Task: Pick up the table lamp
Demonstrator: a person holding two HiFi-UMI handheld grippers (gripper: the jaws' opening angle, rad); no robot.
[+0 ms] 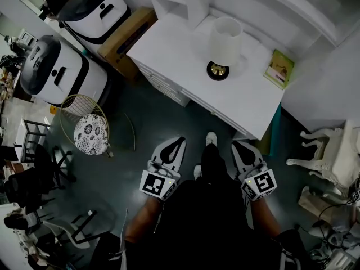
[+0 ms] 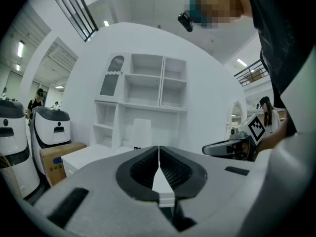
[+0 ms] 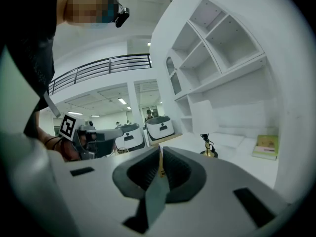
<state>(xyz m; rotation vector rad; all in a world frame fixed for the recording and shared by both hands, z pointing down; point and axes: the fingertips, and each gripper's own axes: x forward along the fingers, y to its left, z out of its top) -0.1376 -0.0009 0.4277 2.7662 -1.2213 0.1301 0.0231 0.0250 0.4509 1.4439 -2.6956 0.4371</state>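
Observation:
The table lamp (image 1: 225, 45) has a white shade and a round brass base, and it stands upright on the white desk (image 1: 185, 58). Both grippers hang over the dark floor in front of the desk, well short of the lamp. My left gripper (image 1: 179, 144) is shut with nothing in it, and so is my right gripper (image 1: 239, 146). In the left gripper view the lamp (image 2: 141, 131) shows far off, just above the shut left gripper (image 2: 158, 149). In the right gripper view the lamp (image 3: 205, 120) stands to the right of the shut right gripper (image 3: 160, 154).
A green book (image 1: 279, 68) lies on the desk right of the lamp. A white shelf unit (image 2: 143, 90) rises behind it. A cardboard box (image 1: 126, 35) and two white robots (image 1: 59, 72) stand at the left, beside a wire basket (image 1: 84, 114). An ornate white chair (image 1: 329, 151) is at the right.

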